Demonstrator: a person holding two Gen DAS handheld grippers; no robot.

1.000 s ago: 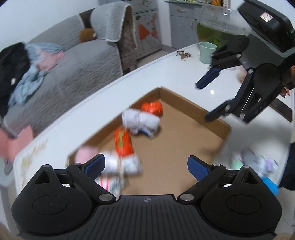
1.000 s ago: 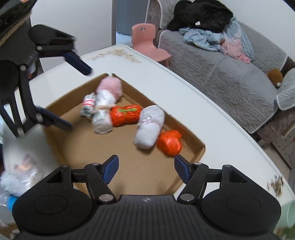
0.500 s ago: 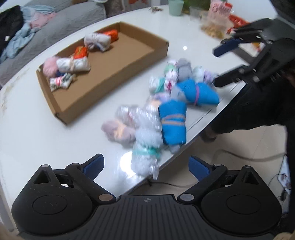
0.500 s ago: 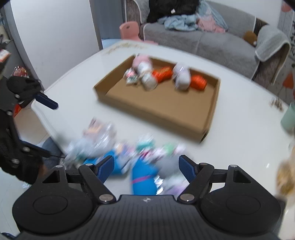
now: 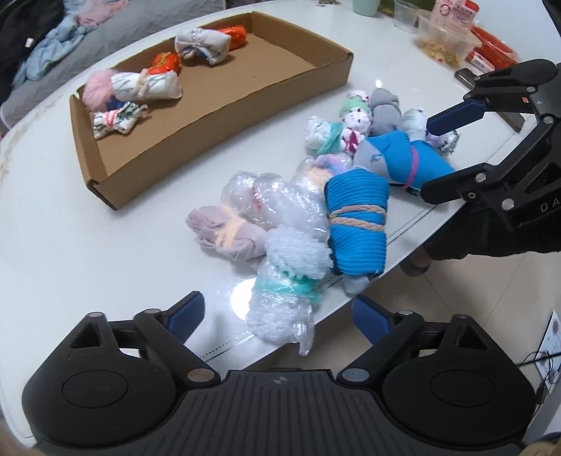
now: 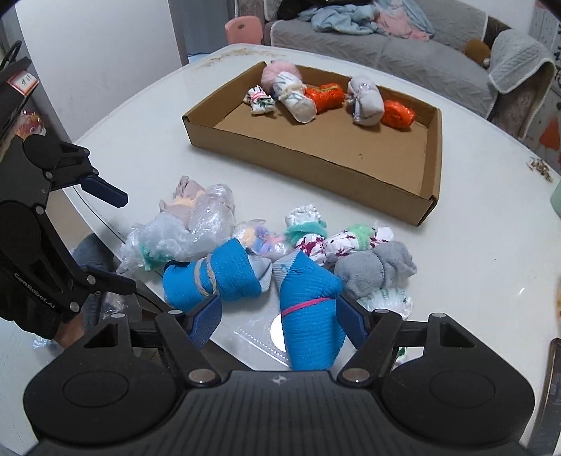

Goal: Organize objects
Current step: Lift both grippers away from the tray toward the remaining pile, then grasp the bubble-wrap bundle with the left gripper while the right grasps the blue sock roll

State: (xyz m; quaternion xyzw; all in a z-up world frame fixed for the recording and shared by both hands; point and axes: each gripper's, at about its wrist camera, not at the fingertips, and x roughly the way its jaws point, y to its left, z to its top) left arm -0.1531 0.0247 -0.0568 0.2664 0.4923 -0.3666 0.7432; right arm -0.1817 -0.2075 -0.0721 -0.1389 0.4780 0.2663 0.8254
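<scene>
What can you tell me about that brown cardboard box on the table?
The cardboard box is a shallow, open-topped brown tray with low walls, resting flat on the white table. Six rolled bundles lie along its far side: two orange, one fluffy pink, three pale. The rest of its floor is bare. Neither gripper touches it; the loose pile of bundles sits apart, nearer the table's edge.

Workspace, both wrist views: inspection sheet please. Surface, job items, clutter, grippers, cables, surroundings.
Surface: white table, glossy.
Job's things: cardboard tray holds six bundles along its far wall; loose pile of rolled bundles lies near the table edge.
Clutter: green cup, plastic snack tub, crumbs.
Grippers: left gripper closing around a plastic-wrapped bundle, pads not touching; right gripper closing around a blue roll with pink band.
Cables: one on the floor.
Surroundings: grey sofa with clothes, pink chair.
</scene>
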